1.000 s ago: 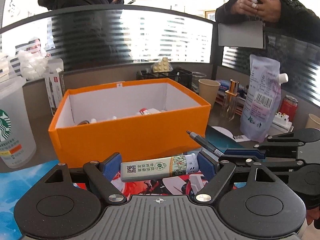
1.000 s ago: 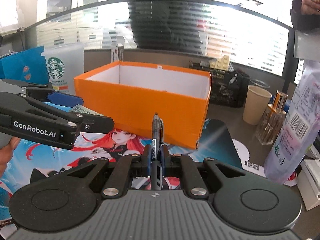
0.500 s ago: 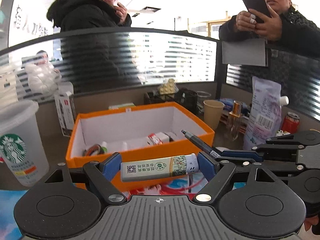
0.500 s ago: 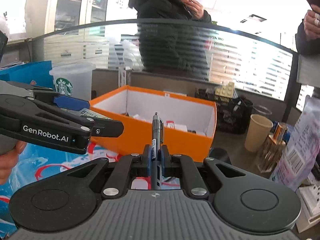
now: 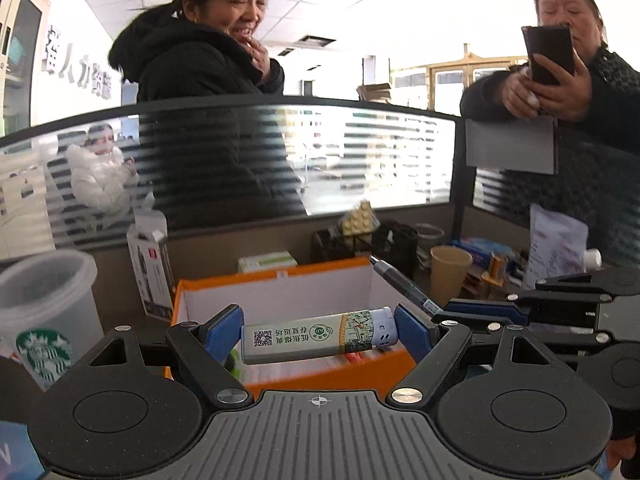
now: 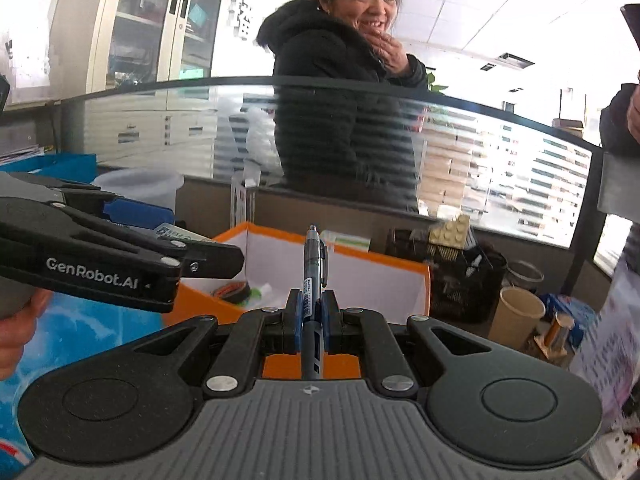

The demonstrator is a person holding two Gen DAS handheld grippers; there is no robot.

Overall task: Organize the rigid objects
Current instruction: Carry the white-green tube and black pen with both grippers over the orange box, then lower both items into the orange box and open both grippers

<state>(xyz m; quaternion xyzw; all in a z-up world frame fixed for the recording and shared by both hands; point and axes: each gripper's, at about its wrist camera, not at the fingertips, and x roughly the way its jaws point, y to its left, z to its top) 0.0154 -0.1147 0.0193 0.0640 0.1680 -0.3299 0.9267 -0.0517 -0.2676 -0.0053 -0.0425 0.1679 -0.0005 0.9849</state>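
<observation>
Left gripper (image 5: 318, 334): fingers clamp tube (image 5: 320, 334) crosswise; right gripper (image 6: 311, 320): fingers pinch pen (image 6: 314, 268) lengthwise; both above orange box (image 6: 384, 268), for depositing.

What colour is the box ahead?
Orange outside, white inside; the box shows best in the right wrist view.

Starbucks cup (image 5: 44, 320) at left, paper cup (image 5: 450, 272) and black mesh basket (image 6: 464, 280) right, striped glass partition (image 5: 360, 152) behind, two onlookers beyond.

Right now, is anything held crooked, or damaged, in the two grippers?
Nothing looks damaged. The left gripper holds the tube crosswise by its ends, slightly tilted. The right gripper clamps the pen upright. Both are in front of the orange box.
</observation>
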